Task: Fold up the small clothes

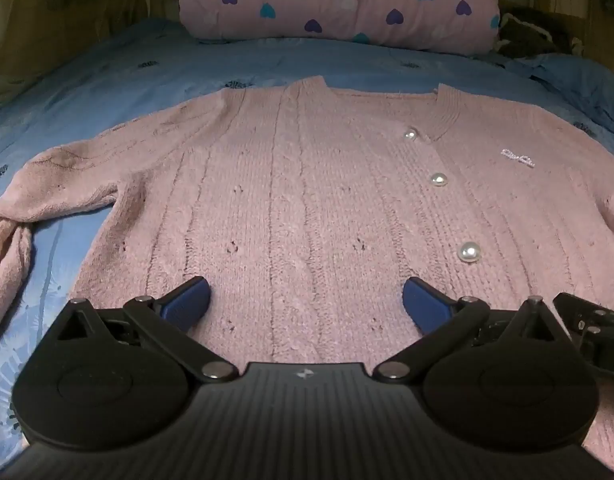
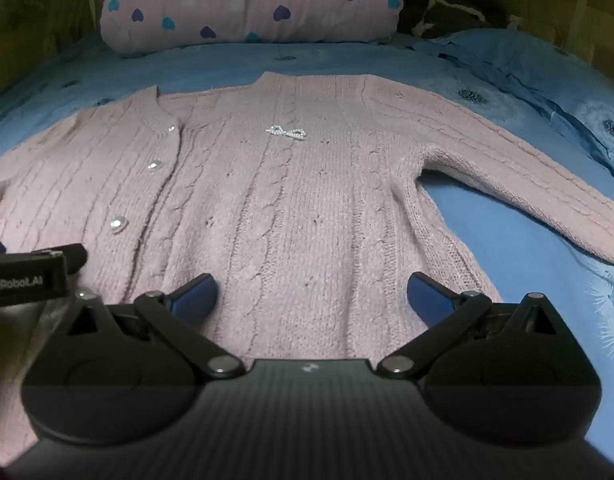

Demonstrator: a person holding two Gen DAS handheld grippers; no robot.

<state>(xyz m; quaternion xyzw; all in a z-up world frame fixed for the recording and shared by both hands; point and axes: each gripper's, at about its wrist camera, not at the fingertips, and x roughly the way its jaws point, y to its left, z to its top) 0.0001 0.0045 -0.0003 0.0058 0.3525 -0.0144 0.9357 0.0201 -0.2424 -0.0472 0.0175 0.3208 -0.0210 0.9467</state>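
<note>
A pink knitted cardigan [image 1: 307, 184] with pearl buttons [image 1: 469, 252] lies flat, front up, on a blue bedsheet [image 1: 127, 68]. Its left sleeve [image 1: 35, 200] bends down at the left edge. In the right wrist view the cardigan [image 2: 291, 200] shows a small silver bow [image 2: 287, 133] and its right sleeve [image 2: 527, 184] stretched out to the right. My left gripper [image 1: 306, 300] is open and empty over the hem's left half. My right gripper [image 2: 311, 294] is open and empty over the hem's right half. Each gripper shows at the edge of the other's view.
A pink pillow with blue and purple hearts [image 1: 339, 0] lies at the head of the bed. Dark cloth [image 2: 451, 16] sits beside it at the far right. Wooden walls [image 1: 67, 8] enclose the bed at both sides.
</note>
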